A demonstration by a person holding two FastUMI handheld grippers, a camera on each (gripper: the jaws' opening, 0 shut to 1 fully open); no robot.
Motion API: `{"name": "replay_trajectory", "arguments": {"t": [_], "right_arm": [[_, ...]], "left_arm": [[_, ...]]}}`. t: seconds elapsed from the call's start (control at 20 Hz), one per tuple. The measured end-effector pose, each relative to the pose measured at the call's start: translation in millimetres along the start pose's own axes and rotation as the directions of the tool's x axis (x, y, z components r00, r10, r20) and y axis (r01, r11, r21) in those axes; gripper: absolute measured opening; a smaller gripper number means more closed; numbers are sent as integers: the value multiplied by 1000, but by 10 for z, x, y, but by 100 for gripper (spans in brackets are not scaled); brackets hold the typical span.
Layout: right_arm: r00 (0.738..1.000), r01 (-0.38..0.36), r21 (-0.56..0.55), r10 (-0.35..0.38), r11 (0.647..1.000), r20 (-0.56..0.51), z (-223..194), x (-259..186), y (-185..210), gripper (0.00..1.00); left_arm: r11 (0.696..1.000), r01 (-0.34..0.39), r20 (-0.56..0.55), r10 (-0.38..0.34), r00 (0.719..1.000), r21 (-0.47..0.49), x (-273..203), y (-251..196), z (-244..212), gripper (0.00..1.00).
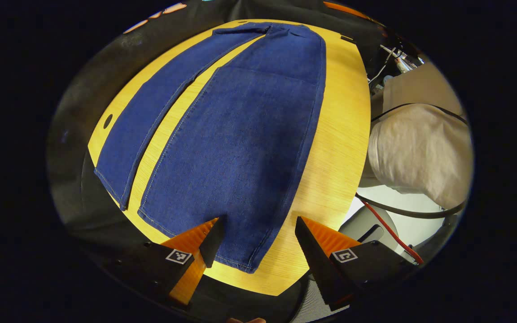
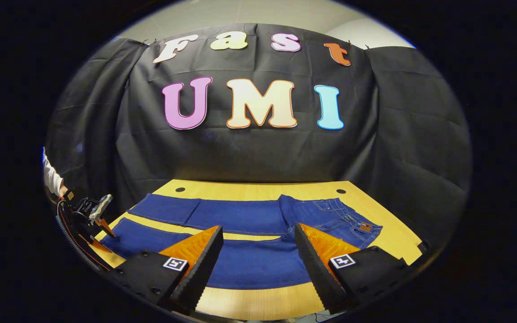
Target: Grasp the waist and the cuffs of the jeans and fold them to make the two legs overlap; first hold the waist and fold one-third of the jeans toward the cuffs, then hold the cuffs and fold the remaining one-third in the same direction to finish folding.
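I am finding no legible wording to record. The square markers [image 1: 178, 256] on the left gripper [image 1: 258, 224], above the cuff end of the jeans [image 1: 240, 148], are showing coded patterns, not characters. So is the pair of markers [image 2: 342, 260] on the right gripper [image 2: 258, 233]. The waistband patch [image 2: 366, 227] on the jeans is appearing too small to read.

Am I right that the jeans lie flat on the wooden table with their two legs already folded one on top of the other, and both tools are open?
Not quite: the legs do not overlap yet. In the left gripper view the jeans lie flat on the wooden table with the two legs side by side and a strip of table showing between them. The left tool and the right tool are indeed open.
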State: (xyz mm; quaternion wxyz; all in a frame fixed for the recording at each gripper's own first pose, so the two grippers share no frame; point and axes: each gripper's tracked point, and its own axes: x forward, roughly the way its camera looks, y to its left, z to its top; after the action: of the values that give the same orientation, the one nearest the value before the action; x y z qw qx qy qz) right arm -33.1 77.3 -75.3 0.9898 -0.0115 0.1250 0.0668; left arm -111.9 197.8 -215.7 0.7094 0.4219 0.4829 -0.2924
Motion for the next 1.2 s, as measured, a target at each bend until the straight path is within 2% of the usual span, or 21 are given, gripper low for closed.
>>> {"name": "replay_trajectory", "arguments": {"t": [0.25, 0.4, 0.5, 0.7, 0.8, 0.9, 1.05, 1.1, 1.15, 1.2], "right_arm": [[999, 30, 11, -30, 999, -16, -56, -23, -133, 99], [999, 46, 7, -46, 999, -12, -55, -29, -195, 99], [998, 53, 10, -52, 999, -19, -90, -30, -217, 99], [997, 71, 12, -71, 997, -28, -146, -47, -285, 99], [996, 85, 21, -84, 996, -26, -143, -46, -343, 99], [995, 94, 42, -93, 995, -27, -158, -29, -391, 99], [993, 112, 60, -110, 992, -47, -217, 21, -489, 99], [992, 120, 61, -116, 991, -56, -248, 36, -529, 99], [990, 128, 60, -124, 990, -70, -277, 44, -583, 99], [989, 131, 61, -126, 989, -81, -307, 50, -624, 99]], "left_arm": [[1000, 18, -55, -18, 998, 13, 47, -63, -53, 100], [999, 42, -79, -41, 996, 9, 84, -49, -46, 93], [998, 68, -104, -69, 992, -17, 126, -35, -85, 93], [996, 86, -139, -81, 987, 30, 126, -61, -39, 94], [996, 86, -164, -82, 983, 16, 133, -98, -45, 96], [996, 84, -172, -80, 982, 17, 139, -75, -48, 92], [997, 74, -165, -74, 984, -7, 142, -44, -52, 89], [997, 71, -160, -73, 984, -17, 128, -28, -44, 82], [997, 69, -157, -71, 985, -22, 151, -30, -39, 79], [997, 65, -157, -69, 985, -30, 168, -29, -32, 70]]}}
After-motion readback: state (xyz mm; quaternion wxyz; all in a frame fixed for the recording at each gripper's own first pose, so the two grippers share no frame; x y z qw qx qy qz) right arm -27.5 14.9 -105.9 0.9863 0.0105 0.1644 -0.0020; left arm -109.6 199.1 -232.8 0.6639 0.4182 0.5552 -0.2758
